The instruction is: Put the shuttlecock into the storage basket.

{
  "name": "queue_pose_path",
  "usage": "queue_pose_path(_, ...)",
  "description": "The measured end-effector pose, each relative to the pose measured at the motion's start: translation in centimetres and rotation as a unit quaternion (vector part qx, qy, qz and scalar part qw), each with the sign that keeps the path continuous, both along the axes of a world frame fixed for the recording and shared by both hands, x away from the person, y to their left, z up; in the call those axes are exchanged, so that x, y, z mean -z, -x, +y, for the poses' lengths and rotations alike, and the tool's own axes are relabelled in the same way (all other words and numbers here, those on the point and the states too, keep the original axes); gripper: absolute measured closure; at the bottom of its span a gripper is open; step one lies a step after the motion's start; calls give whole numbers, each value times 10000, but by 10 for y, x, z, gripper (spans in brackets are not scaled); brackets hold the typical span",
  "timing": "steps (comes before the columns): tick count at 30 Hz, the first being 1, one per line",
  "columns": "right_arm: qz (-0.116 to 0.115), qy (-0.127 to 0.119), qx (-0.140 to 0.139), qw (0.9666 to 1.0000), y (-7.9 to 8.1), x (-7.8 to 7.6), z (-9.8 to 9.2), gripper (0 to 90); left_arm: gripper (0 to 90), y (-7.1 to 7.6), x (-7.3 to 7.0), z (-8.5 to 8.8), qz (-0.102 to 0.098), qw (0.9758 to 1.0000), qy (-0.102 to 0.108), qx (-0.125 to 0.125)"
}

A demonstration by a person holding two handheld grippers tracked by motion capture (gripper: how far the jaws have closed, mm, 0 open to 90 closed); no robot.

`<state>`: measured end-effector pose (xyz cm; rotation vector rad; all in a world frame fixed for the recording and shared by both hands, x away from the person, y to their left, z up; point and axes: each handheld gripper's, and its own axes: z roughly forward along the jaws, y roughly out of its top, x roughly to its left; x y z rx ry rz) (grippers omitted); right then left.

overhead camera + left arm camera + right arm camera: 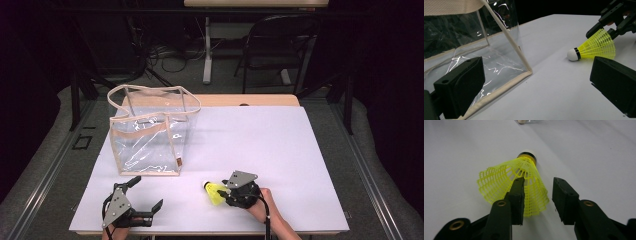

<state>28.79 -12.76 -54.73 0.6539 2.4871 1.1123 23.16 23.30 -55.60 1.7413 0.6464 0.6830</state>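
A yellow shuttlecock (214, 192) with a white cork tip lies on its side on the white table (260, 140), tip pointing left toward the bag. My right gripper (223, 193) is at its skirt, open. In the right gripper view, one finger (517, 195) lies against the mesh of the shuttlecock (499, 180). The other stands just clear of the skirt's rim, so part of the skirt sits between the jaws of the right gripper (539, 183). My left gripper (147, 192) rests near the front left edge, open wide and holding nothing.
A clear plastic tote bag (150, 135) with beige trim stands upright at the table's left. Its near bottom corner (529, 72) lies just ahead of the left gripper (536, 80). A chair (280, 45) and table legs stand beyond the far edge.
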Motion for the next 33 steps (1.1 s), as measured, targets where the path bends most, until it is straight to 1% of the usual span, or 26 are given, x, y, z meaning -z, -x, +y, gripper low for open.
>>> queue_pose_path(1,-5,42,-7,10000,-1,0,1,650,0,0,0,0,0,10000,10,2)
queue_pose_path(7,19,75,5,10000,-2,1,4,750,0,0,0,1,3,10000,11,6)
queue_pose_path(10,-18,97,4,10000,-3,2,5,785,0,0,0,1,3,10000,-3,14)
queue_pose_path(12,-71,78,-3,9999,-2,2,5,825,1,1,0,0,0,10000,-8,18)
queue_pose_path(14,-102,138,12,9999,-2,2,5,850,1,0,0,0,-5,10000,-19,26)
queue_pose_path(18,-142,140,-10,9998,-3,3,5,877,0,1,0,0,-3,10000,-24,23)
queue_pose_path(23,-152,104,-29,9998,-2,3,5,889,1,1,0,0,-2,10000,-15,30)
queue_pose_path(28,-75,-30,-65,9999,-2,2,3,891,1,1,-1,0,-8,10000,-17,39)
queue_pose_path(29,-88,-70,-75,9999,-2,2,2,891,1,1,-1,0,-4,10000,-8,36)
queue_pose_path(31,-24,-111,-96,9999,-1,1,1,891,1,1,-1,1,-14,10000,-20,45)
queue_pose_path(33,-7,-146,-119,9998,-1,1,1,891,1,1,-1,1,-18,10000,-17,53)
